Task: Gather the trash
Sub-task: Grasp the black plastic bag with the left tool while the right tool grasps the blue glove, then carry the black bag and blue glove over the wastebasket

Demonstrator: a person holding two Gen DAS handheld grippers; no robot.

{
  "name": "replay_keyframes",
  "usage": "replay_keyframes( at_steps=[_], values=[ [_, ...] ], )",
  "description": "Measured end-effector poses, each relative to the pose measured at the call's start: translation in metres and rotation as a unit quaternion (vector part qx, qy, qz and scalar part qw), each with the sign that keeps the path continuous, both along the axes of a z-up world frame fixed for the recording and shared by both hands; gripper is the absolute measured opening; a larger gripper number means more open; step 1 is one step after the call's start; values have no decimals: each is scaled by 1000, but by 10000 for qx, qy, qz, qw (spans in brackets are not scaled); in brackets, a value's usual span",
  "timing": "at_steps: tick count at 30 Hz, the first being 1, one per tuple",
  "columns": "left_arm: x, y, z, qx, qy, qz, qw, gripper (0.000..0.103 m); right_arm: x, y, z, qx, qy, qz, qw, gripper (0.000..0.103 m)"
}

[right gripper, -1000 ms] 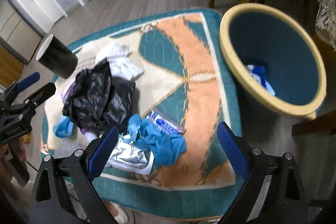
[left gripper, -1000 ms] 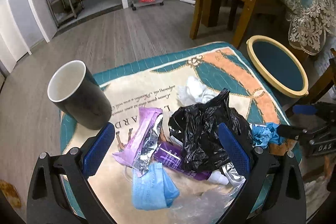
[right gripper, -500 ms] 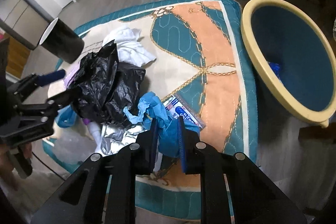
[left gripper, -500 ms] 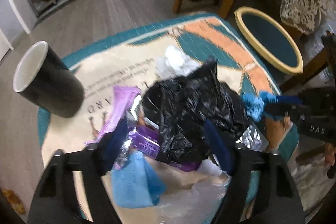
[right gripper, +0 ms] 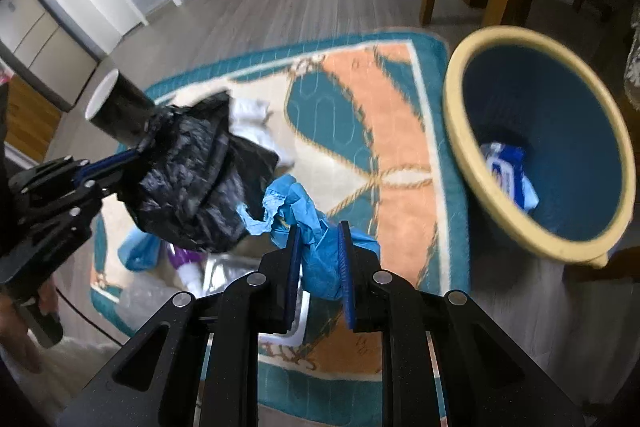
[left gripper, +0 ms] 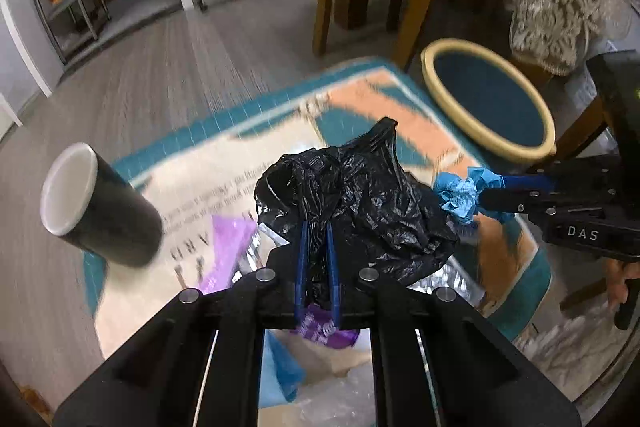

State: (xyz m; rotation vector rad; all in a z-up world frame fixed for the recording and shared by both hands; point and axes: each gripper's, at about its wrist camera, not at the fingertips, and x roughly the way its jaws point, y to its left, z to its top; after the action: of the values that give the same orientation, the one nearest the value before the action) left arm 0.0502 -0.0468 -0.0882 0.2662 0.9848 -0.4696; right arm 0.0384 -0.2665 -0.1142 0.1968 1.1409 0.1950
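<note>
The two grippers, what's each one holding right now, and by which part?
Left gripper pinches the black plastic bag by a near-side fold. Right gripper clamps the crumpled blue glove around its middle.

Both cams sit right behind their grippers, looking down close at the rug [left gripper: 248,163]. Left faces right-ish, right faces left-ish. Both catch the bin [right gripper: 472,155] and cup [left gripper: 100,207].

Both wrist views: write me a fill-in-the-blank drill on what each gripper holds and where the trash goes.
1. The left gripper is shut on a crumpled ____ plastic bag.
2. The right gripper is shut on a ____ glove.
3. The bin has a ____ rim.
4. The black cup stands on the ____.

Missing words: black; blue; yellow; mat
</note>
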Motion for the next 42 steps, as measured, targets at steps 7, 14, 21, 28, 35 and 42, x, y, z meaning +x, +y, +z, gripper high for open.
replay_keyframes(
  at_steps=[7, 14, 21, 28, 35, 42],
  values=[
    [0, 5, 34, -335, -551, 166, 9978, 9, 3, -16, 28, -13, -460, -223, 9987, 19],
    [-2, 4, 47, -398, -835, 256, 9954, 9, 6, -32, 54, 164, -847, -398, 9955, 19],
    [-2, 3, 50, -384, -875, 234, 9951, 9, 7, -47, 76, 141, -1190, -532, 9914, 19],
    [-4, -2, 49, -381, -893, 171, 9951, 9, 6, -60, 88, 248, -1371, -653, 9881, 19],
    [-6, -10, 53, -455, -901, 112, 9948, 9, 2, -74, 99, 409, -1516, -808, 9843, 19],
    [-3, -23, 51, -510, -825, 72, 9953, 9, 3, -92, 101, 458, -1573, -1014, 9813, 19]
  ],
)
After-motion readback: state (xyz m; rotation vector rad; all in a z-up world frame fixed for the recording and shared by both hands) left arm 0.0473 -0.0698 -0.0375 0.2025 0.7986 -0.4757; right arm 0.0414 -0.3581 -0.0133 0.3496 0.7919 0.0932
